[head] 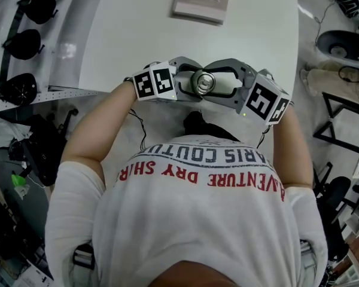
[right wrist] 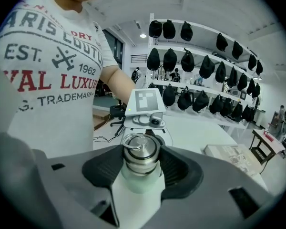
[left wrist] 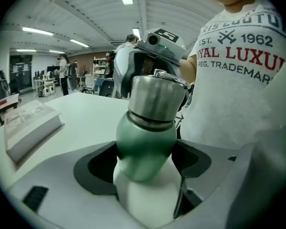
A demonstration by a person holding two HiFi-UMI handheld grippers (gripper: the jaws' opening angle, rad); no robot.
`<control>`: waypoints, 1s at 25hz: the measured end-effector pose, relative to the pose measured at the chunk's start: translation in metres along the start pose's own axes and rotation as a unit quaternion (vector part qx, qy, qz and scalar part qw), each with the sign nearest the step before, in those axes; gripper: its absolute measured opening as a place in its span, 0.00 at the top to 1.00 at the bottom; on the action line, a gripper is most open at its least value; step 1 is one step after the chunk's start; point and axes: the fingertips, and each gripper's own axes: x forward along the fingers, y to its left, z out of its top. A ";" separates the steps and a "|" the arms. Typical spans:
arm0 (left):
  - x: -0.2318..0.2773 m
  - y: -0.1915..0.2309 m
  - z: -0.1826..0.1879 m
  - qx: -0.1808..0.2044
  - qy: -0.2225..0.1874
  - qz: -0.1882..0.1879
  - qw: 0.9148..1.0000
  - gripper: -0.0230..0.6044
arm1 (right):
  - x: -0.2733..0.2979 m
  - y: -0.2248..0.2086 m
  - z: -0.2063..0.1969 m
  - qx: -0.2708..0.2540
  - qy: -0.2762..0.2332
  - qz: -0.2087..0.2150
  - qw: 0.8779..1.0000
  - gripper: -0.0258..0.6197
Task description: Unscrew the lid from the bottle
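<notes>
Lid (right wrist: 141, 154) looks still on. Right gripper (right wrist: 141, 170) is clamped round it, left gripper (left wrist: 145, 168) squeezing the bottle (left wrist: 145, 140) body just below the right one. So it's gripped and ready, with the actual unscrewing all left, I'd say.

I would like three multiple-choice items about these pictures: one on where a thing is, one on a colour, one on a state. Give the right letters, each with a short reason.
1. Where does the book lie?
A. on the white table
B. on the floor
C. on a chair

2. What colour is the bottle just below its lid?
A. red
B. green
C. black

3. How do the jaws of the right gripper stand?
A. wide apart, on nothing
B. closed on the book
C. closed on the lid

Answers:
1 A, the head view shows the book flat on the table beyond the grippers.
2 B, the left gripper view shows green under the steel lid.
3 C, the right gripper view shows its jaws pressing on the lid from both sides.
</notes>
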 end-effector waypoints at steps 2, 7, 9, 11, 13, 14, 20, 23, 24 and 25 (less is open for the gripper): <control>0.000 -0.001 -0.001 0.006 0.006 -0.010 1.000 0.37 | 0.000 0.000 0.000 -0.004 0.002 0.007 1.000 0.58; 0.000 -0.001 -0.001 0.005 0.002 -0.012 1.000 0.37 | 0.001 0.000 -0.002 -0.002 0.004 0.009 1.000 0.58; 0.000 -0.001 -0.001 0.000 -0.003 -0.005 1.000 0.37 | 0.000 0.001 -0.001 0.004 0.000 0.001 1.000 0.58; 0.000 -0.001 -0.001 -0.007 -0.010 0.004 1.000 0.37 | 0.000 0.000 0.001 0.015 -0.009 -0.011 1.000 0.58; 0.000 0.000 0.000 -0.015 -0.017 0.016 1.000 0.37 | -0.002 0.000 0.005 0.033 -0.028 -0.026 0.999 0.54; 0.000 0.000 0.001 -0.019 -0.021 0.022 0.999 0.37 | -0.004 -0.001 0.007 0.043 -0.038 -0.035 0.998 0.51; 0.000 0.001 0.001 -0.051 -0.051 0.076 0.994 0.37 | -0.014 -0.004 0.008 0.081 -0.067 -0.114 0.988 0.49; -0.002 0.002 0.001 -0.071 -0.067 0.111 0.989 0.37 | -0.016 -0.002 0.006 0.107 -0.076 -0.161 0.978 0.49; -0.002 0.002 0.001 -0.079 -0.072 0.123 0.987 0.37 | -0.016 0.000 0.004 0.112 -0.075 -0.173 0.976 0.49; -0.002 0.003 0.002 -0.088 -0.077 0.137 0.984 0.37 | -0.016 0.003 0.002 0.119 -0.075 -0.183 0.973 0.49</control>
